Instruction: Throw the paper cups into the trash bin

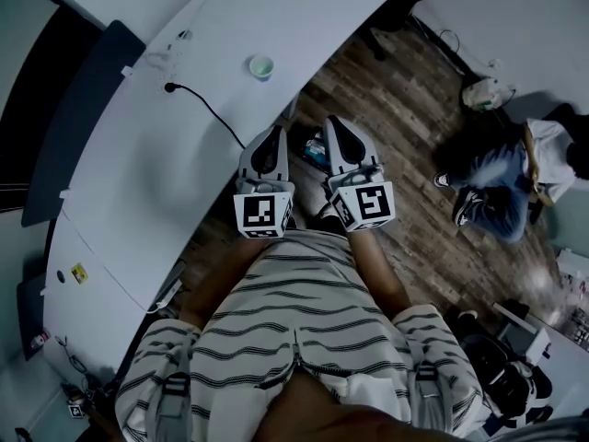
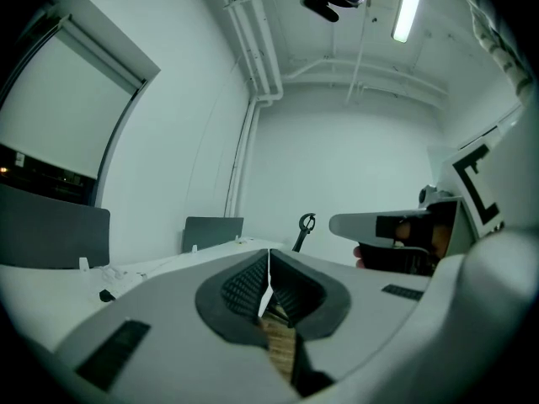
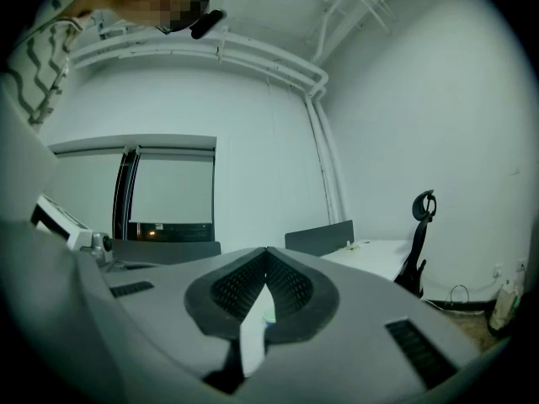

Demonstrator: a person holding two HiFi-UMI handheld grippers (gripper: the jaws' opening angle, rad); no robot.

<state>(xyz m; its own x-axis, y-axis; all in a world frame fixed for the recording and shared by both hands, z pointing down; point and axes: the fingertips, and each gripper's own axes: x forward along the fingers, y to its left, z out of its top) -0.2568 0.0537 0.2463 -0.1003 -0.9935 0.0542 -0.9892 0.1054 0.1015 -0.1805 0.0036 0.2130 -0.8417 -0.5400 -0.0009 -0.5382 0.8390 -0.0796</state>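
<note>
A single paper cup [image 1: 261,66] stands upright on the white curved table [image 1: 156,155], toward its far side. Both grippers are held side by side in front of the person's striped shirt, above the table's edge and the wooden floor. My left gripper [image 1: 274,131] is shut with nothing between its pads, as the left gripper view [image 2: 269,257] also shows. My right gripper [image 1: 332,121] is likewise shut and empty [image 3: 267,252]. The cup lies well ahead of both, slightly left of them. No trash bin can be made out.
A black cable [image 1: 208,105] runs across the table near the cup. A person [image 1: 502,180] sits on the wooden floor [image 1: 405,90] at the right. An office chair [image 3: 418,242] stands by a far desk. Bags and equipment [image 1: 502,357] crowd the lower right.
</note>
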